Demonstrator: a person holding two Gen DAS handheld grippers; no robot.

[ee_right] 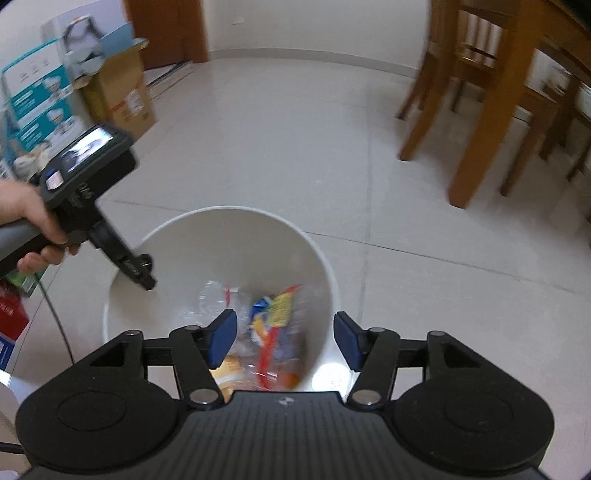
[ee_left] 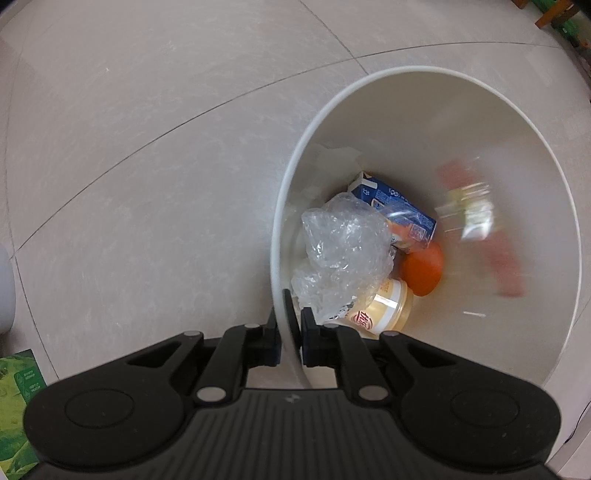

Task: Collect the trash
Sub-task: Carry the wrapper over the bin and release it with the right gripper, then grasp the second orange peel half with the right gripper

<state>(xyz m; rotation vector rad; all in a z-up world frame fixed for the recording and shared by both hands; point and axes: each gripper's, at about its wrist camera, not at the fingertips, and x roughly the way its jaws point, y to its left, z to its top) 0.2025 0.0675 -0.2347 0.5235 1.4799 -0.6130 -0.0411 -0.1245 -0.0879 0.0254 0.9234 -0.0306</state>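
A white bin (ee_left: 424, 75) stands on the tiled floor, and my left gripper (ee_left: 290, 325) is shut on its near rim. Inside lie crumpled clear plastic (ee_left: 343, 251), a blue carton (ee_left: 395, 206), an orange ball (ee_left: 423, 269) and a clear lidded cup (ee_left: 384, 306). A red and yellow wrapper (ee_left: 476, 225) shows as a blur in mid-air inside the bin. My right gripper (ee_right: 284, 338) hangs open over the bin (ee_right: 236, 214), empty, with the blurred wrapper (ee_right: 277, 325) below it. The left gripper (ee_right: 142, 271), held by a hand (ee_right: 26, 214), grips the bin's left rim.
Wooden chair and table legs (ee_right: 476, 122) stand at the far right. Cardboard and printed boxes (ee_right: 74, 81) line the left wall, with a brown door (ee_right: 166, 29) behind. A green box (ee_left: 16, 413) lies on the floor at the left. A black cable (ee_right: 55, 317) runs across the tiles.
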